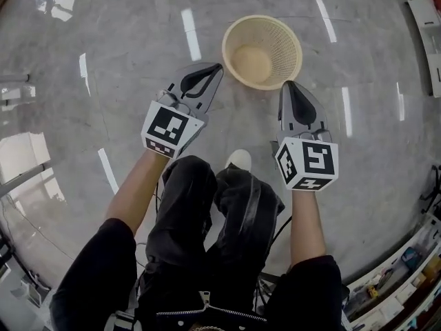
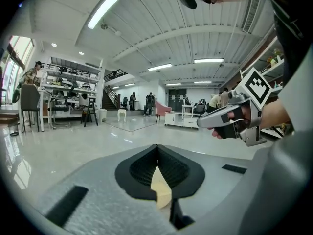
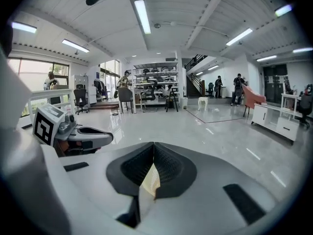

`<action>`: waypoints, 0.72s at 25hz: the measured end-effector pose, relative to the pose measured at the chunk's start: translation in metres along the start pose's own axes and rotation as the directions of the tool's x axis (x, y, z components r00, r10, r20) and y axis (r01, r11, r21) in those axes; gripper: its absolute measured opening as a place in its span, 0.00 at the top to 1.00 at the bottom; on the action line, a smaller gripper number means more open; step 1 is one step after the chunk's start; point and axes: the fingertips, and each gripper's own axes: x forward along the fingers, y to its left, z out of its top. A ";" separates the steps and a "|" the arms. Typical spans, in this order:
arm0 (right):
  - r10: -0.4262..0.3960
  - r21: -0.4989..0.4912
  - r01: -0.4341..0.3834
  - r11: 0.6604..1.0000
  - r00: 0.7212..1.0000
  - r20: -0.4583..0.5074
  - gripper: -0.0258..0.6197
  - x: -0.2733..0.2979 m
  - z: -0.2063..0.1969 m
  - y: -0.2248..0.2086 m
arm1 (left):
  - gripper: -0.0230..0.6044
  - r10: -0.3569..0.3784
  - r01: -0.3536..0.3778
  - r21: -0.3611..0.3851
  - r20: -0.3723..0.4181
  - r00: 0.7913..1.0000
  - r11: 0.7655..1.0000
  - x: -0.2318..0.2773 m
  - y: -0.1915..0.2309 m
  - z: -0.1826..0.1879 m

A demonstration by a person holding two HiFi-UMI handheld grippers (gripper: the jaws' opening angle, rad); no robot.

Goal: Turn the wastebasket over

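The wastebasket (image 1: 262,50), a cream mesh bin, stands upright on the shiny grey floor with its mouth facing up. My left gripper (image 1: 218,67) is shut, its tip just left of the basket's rim and apart from it. My right gripper (image 1: 287,83) is shut too, its tip at the rim's near right side; contact cannot be told. In the left gripper view the jaws of the left gripper (image 2: 157,148) meet with nothing between them, and a cream sliver of the wastebasket (image 2: 160,190) shows below. The right gripper view shows the right gripper (image 3: 153,146) the same way, over a sliver of wastebasket (image 3: 150,180).
The person's dark-trousered legs and a white shoe (image 1: 239,159) are just behind the grippers. Shelving with small items (image 1: 403,267) runs along the lower right edge, and a white unit (image 1: 431,26) sits far right. Racks, chairs and distant people stand across the hall.
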 end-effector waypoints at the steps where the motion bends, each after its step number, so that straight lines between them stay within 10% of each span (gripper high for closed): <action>1: 0.006 -0.020 -0.006 1.000 1.000 0.000 0.95 0.008 -0.014 0.004 | 0.95 0.000 0.000 -0.003 -0.002 1.000 1.000 0.002 0.002 -0.016; 18: 0.031 -0.519 -0.125 0.846 0.982 -0.186 0.81 0.121 -0.200 0.043 | 0.95 -0.055 0.055 0.019 0.023 0.998 0.998 0.017 0.005 -0.175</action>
